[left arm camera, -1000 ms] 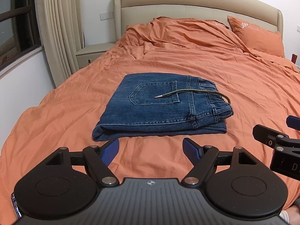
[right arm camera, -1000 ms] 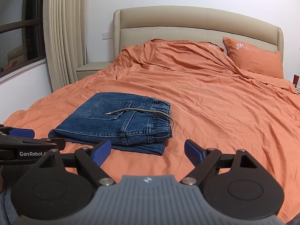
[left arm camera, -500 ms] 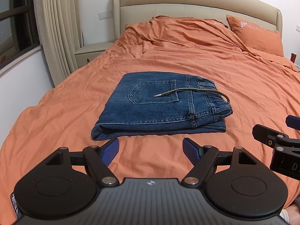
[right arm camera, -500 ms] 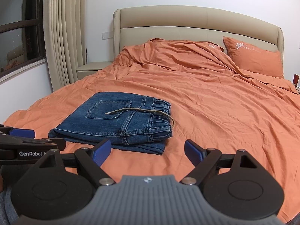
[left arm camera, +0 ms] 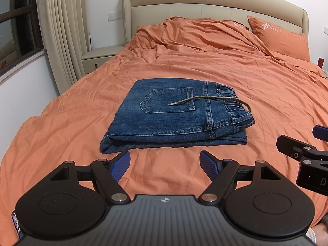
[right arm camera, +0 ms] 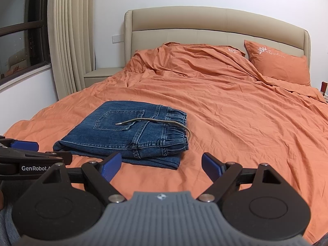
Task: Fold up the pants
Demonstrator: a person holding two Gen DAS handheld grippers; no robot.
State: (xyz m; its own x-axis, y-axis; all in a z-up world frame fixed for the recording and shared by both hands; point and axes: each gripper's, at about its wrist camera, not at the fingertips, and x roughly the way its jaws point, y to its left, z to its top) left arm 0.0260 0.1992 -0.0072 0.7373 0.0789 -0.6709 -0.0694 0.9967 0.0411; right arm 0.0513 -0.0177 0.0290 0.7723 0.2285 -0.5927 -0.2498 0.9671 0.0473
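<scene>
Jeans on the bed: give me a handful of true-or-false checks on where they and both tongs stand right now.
1. The jeans lie folded in a flat stack on the orange bedspread. True.
2. The left tongs are clamped on the denim. False: they are open, short of the near edge, with nothing between them.
3. A cord lies across the back pocket. True.
4. The right tongs hold the cord's metal tip. False: they are open and empty, and the tip rests on the pocket.
5. The pillow sits on top of the jeans. False: it is up by the headboard.
</scene>
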